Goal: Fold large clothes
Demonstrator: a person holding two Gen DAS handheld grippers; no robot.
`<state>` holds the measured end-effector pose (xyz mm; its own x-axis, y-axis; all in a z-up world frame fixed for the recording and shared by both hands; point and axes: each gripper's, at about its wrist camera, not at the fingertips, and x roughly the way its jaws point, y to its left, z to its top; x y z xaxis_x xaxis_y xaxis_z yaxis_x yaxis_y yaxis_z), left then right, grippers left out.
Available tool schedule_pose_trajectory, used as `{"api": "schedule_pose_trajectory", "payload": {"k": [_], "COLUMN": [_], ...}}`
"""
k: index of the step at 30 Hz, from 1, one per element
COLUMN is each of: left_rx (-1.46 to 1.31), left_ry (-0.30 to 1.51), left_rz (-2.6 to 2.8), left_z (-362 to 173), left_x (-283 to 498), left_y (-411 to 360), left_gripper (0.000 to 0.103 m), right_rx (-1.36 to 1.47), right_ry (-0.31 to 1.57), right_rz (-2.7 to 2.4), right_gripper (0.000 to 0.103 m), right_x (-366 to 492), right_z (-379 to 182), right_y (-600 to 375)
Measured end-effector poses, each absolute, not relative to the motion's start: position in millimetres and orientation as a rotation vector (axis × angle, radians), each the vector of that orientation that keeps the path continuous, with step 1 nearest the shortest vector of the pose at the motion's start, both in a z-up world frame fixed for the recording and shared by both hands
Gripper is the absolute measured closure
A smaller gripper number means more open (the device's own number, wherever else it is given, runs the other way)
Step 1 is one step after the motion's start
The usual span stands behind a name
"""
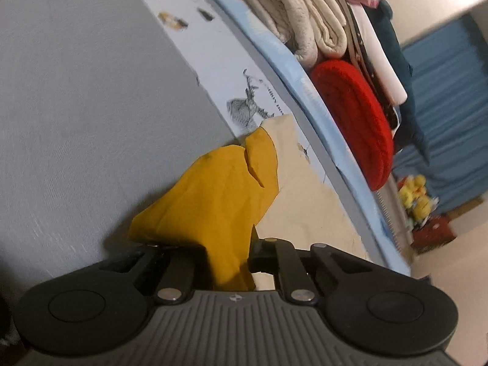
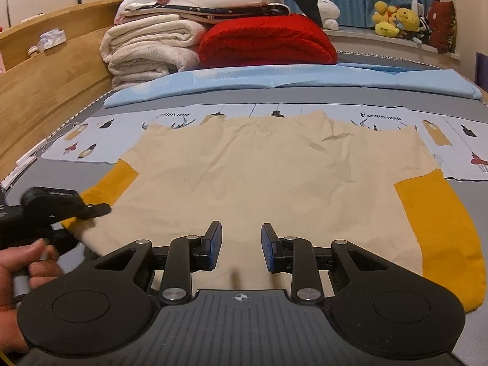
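Cream shirt [image 2: 262,177] spread flat on bed [image 2: 457,106], ready for folding. Left claw [image 1: 225,256] clamped on mustard left sleeve [image 1: 210,195], lifted clear, likely to fold it inward. Right claw [image 2: 241,247] part open, empty, hovering over near hem. Right sleeve [image 2: 439,228] flat.

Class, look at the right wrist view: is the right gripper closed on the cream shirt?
No. The right gripper hangs open above the cream shirt, its blue pads apart with nothing pinched between them.
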<state>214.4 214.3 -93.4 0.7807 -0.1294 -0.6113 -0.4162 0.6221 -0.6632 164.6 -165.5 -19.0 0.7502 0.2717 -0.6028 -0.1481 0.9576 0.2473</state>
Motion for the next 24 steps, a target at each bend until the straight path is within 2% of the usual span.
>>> {"api": "schedule_pose_trajectory", "payload": {"k": [8, 13, 15, 16, 17, 18, 19, 21, 24], "left_rx": [-0.592, -0.446, -0.478, -0.520, -0.520, -0.488, -0.468, -0.432, -0.385], "left_ry": [0.739, 0.689, 0.719, 0.749, 0.756, 0.746, 0.736, 0.731, 0.734], "left_rz": [0.154, 0.084, 0.097, 0.089, 0.092, 0.114, 0.122, 0.107, 0.103], "left_z": [-5, 5, -5, -9, -10, -8, -6, -4, -2], "left_x": [219, 207, 205, 209, 211, 210, 210, 211, 210], "left_y": [253, 263, 263, 263, 261, 258, 256, 250, 244], "left_gripper": [0.093, 0.093, 0.094, 0.094, 0.094, 0.094, 0.094, 0.094, 0.094], "right_rx": [0.296, 0.378, 0.433, 0.475, 0.522, 0.563, 0.629, 0.707, 0.669], "right_ry": [0.658, 0.655, 0.797, 0.935, 1.042, 1.080, 1.082, 1.086, 1.071], "right_rz": [0.263, 0.285, 0.281, 0.281, 0.263, 0.228, 0.195, 0.180, 0.197], "right_gripper": [0.073, 0.074, 0.082, 0.083, 0.090, 0.100, 0.103, 0.103, 0.103], "right_x": [177, 190, 212, 227, 237, 241, 244, 249, 247], "right_z": [-7, -10, -37, -63, -88, -101, -108, -107, -101], "right_y": [-131, -107, -98, -93, -92, -95, -102, -109, -110]}}
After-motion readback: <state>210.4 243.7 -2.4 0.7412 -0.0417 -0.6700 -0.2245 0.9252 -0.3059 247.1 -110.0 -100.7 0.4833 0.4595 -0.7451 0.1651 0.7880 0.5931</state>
